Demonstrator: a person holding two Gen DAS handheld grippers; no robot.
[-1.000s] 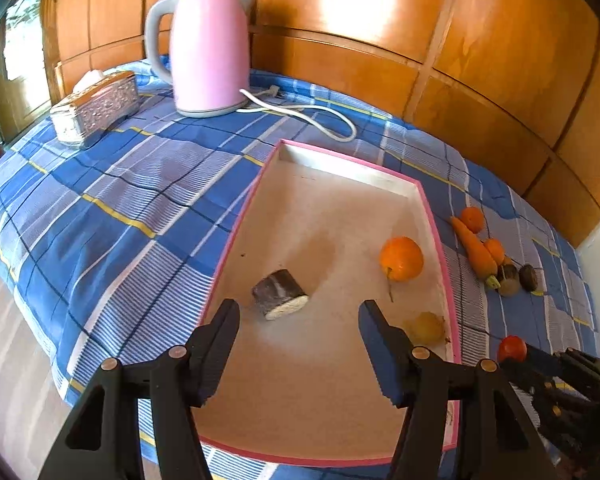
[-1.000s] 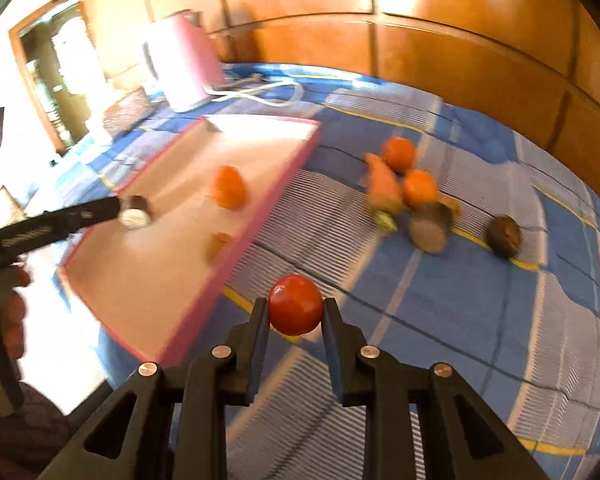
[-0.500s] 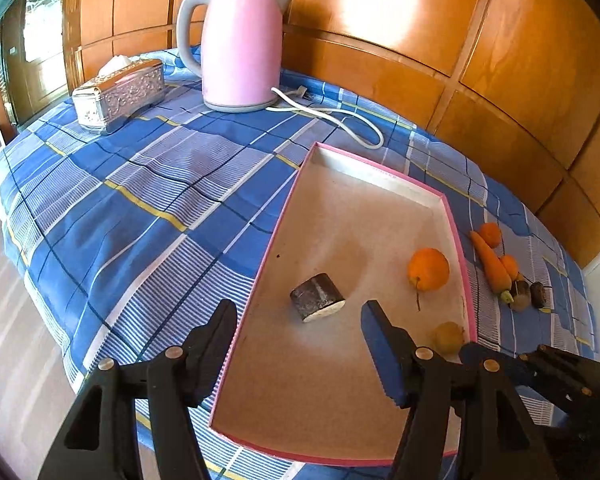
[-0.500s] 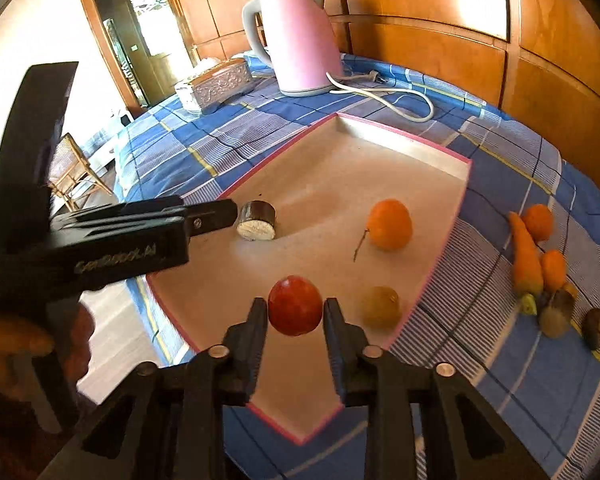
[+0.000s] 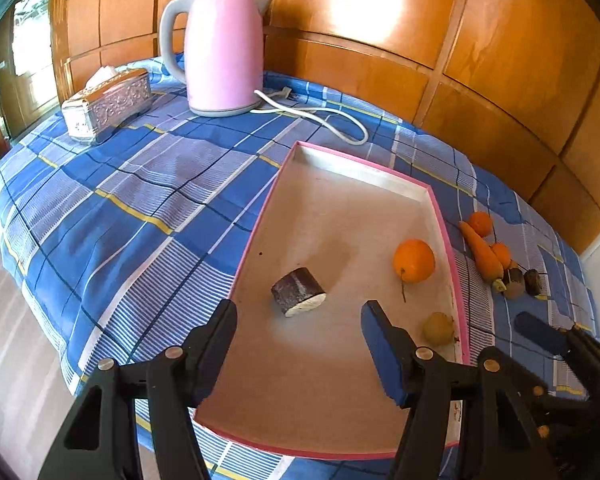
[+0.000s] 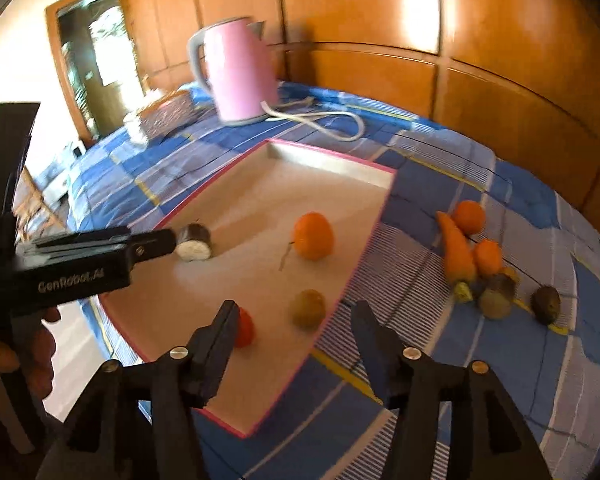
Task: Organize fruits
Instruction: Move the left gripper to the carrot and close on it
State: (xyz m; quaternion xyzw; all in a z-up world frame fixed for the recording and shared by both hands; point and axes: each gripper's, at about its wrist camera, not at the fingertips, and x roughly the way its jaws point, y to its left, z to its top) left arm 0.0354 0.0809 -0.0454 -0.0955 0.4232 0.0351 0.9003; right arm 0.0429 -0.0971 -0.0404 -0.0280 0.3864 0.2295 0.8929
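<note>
A pink-rimmed tray (image 5: 446, 232) lies on the blue checked cloth. It holds an orange (image 5: 414, 260), a dark cut piece (image 5: 292, 286) and a brownish round fruit (image 5: 438, 328). My left gripper (image 5: 300, 311) hovers open just short of the dark piece, with nothing between its fingers. In the right wrist view my right gripper (image 6: 295, 310) is over the tray's near corner and its jaws are opening. A red tomato (image 6: 246, 326) lies free on the tray floor, half hidden behind the left finger (image 6: 220, 332). The brownish fruit (image 6: 309, 307) lies beyond the gap.
On the cloth right of the tray lie a carrot (image 6: 458, 250), two small oranges (image 6: 469, 216) and dark fruits (image 6: 546, 304). A pink kettle (image 5: 224, 48) with its white cord (image 5: 324, 118) and a silver tissue box (image 5: 108, 100) stand at the back. A person's hand (image 6: 32, 354) holds the left gripper.
My right gripper carried the red tomato from the cloth over the tray, then opened; the tomato now lies in the tray. The left gripper stayed open near the dark piece.
</note>
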